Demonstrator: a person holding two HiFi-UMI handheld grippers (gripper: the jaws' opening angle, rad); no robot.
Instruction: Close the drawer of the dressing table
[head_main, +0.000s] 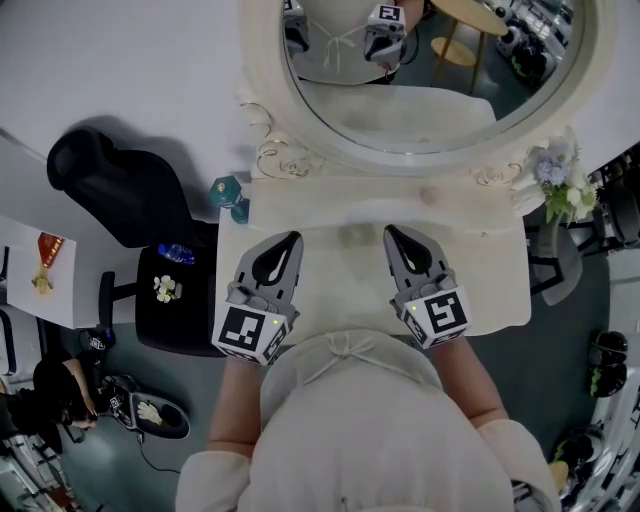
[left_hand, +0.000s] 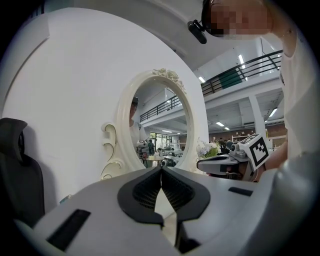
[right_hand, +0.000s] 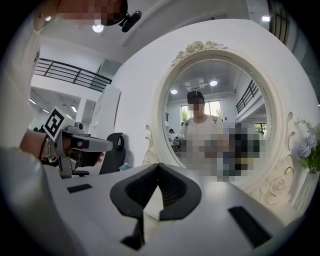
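Nearest, the person's white-clad torso presses up to the desk's 6 o'clock edge. It covers the front where the drawer would sit, so no view shows the drawer or tells whether it is open or shut.

Just beyond, the left gripper and right gripper are held level over the desk top, at about 8 and 4 o'clock of its middle. Both point to 12 o'clock. Each has its fingers closed tip to tip on nothing, probably because a drawer front needs a push rather than a grasp.

At the 12 o'clock edge stands the oval mirror, which reflects both grippers. Flowers sit at 2 o'clock, a small teal object at 10 o'clock, and a black chair is off the desk at 9 o'clock.
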